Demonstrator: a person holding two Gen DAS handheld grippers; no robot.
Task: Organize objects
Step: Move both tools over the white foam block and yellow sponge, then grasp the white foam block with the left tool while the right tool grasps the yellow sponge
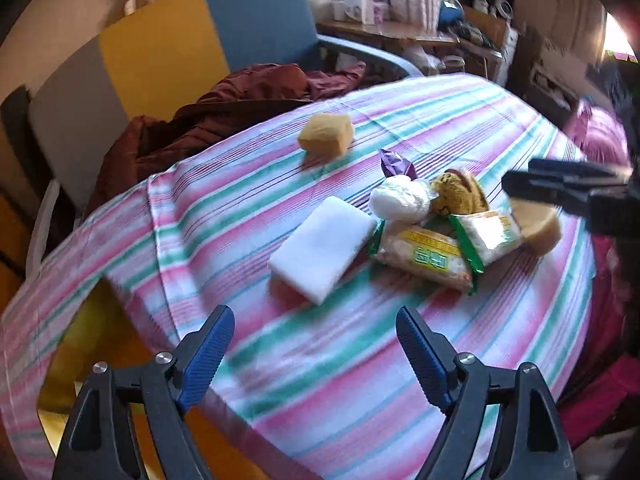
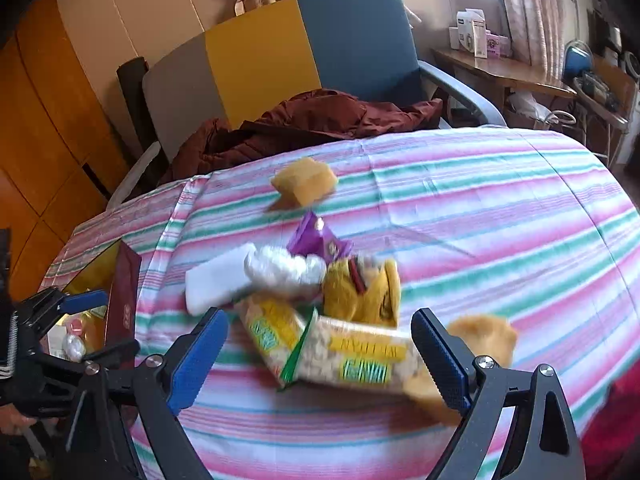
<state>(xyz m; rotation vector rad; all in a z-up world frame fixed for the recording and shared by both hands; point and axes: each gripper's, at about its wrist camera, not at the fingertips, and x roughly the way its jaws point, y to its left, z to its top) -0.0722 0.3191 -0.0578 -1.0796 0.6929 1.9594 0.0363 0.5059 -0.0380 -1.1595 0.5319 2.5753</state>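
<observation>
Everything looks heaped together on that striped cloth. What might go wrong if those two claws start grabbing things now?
Three possible snags:
1. The snack packets overlap, so lifting one may drag its neighbour.
2. The plush toy leans on the pile and could tumble when it is disturbed.
3. The loose striped cloth might bunch up under open jaws of the left gripper or the right gripper.

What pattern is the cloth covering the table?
The cloth has pink, green and white stripes, clearest in the left wrist view.
</observation>
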